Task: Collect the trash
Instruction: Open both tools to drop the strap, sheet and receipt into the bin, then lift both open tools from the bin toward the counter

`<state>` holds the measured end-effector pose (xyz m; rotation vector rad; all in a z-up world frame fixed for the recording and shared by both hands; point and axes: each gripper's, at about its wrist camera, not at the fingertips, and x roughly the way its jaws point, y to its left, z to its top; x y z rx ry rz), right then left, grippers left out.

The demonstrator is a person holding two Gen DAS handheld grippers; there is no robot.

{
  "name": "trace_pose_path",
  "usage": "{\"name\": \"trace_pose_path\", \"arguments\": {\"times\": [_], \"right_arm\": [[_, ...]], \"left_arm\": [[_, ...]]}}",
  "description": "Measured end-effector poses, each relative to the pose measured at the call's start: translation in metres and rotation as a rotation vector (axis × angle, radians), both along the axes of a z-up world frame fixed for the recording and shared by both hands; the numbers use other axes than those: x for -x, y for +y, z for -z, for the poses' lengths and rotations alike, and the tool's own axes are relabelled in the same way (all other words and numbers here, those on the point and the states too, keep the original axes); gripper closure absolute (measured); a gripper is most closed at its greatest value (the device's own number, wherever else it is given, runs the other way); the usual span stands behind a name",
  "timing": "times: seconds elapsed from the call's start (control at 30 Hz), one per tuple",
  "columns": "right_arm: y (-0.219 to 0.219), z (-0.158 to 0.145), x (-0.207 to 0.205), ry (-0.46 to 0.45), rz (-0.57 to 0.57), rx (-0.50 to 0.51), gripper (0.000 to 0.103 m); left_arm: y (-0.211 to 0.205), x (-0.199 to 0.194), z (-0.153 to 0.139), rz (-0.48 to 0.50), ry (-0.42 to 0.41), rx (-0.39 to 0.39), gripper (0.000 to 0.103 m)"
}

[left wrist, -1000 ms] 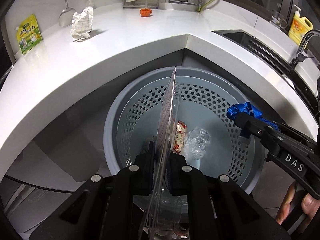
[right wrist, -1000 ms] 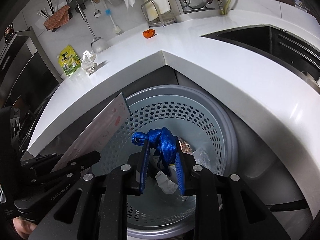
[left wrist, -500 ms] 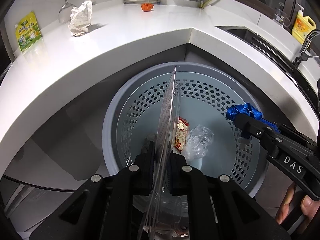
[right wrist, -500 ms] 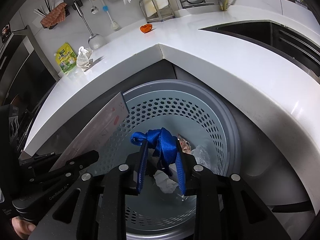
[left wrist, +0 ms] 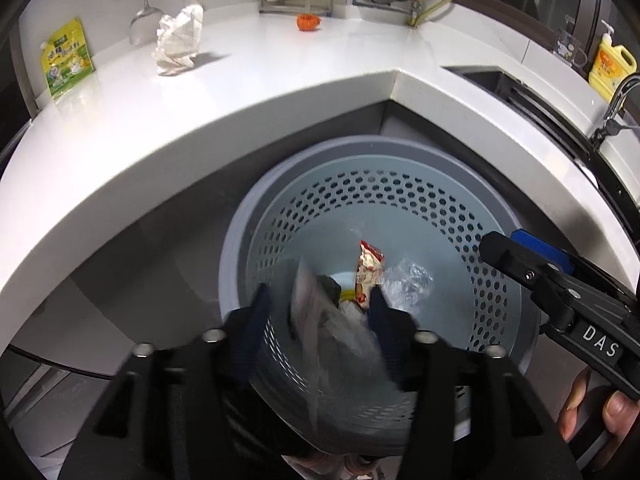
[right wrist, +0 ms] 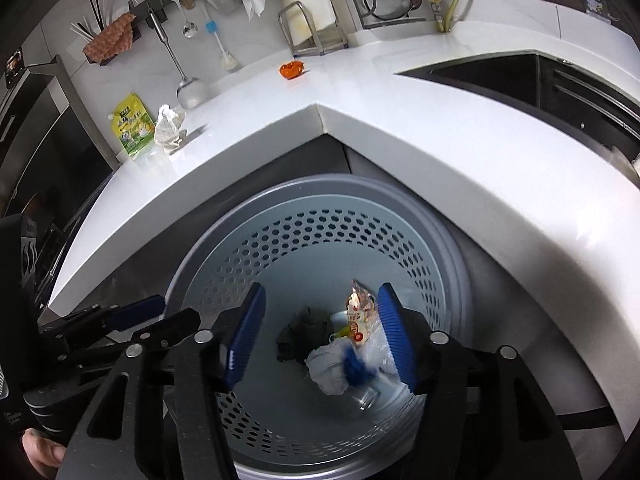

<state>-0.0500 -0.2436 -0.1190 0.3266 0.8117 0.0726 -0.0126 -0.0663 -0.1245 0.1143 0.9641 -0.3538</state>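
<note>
Release over bin (left wrist: 240,264): both jaws opening, plastic sheet (left wrist: 320,320) and blue strap (right wrist: 354,364) dropping free below left gripper (left wrist: 318,304) and right gripper (right wrist: 320,320); next, likely counter scraps.

Yellow dish-soap bottle (left wrist: 611,65) stands beside the faucet (left wrist: 618,106).

- Left tongs (left wrist: 318,304): matte black frame, silver round screws, dark blue ribbed pads.
- Right tongs (right wrist: 320,332): same black build, brighter blue pads, white "DAS" lettering on the side.
- Bare fingertips (left wrist: 618,412) wrap the handle.
</note>
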Motion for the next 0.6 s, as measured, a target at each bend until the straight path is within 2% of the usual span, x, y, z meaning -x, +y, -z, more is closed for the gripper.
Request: {"name": "trace_pose_path", "arguments": {"times": [0.1, 0.17, 0.37, 0.6], "right_arm": [[-0.001, -0.002, 0.002, -0.011, 0.013, 0.007, 0.04], [-0.001, -0.003, 0.003, -0.017, 0.017, 0.01, 0.039], [0.003, -0.011, 0.008, -0.054, 0.038, 0.049, 0.031], [0.012, -0.015, 0.01, -0.065, 0.057, 0.103, 0.028]], "left_arm": [[0.002, 0.001, -0.004, -0.012, -0.021, -0.009, 0.041], [0.004, 0.001, -0.006, -0.025, -0.035, -0.015, 0.029], [0.012, 0.004, -0.017, -0.073, -0.093, -0.021, 0.013], [0.02, 0.007, -0.027, -0.122, -0.145, -0.04, 0.007]]}}
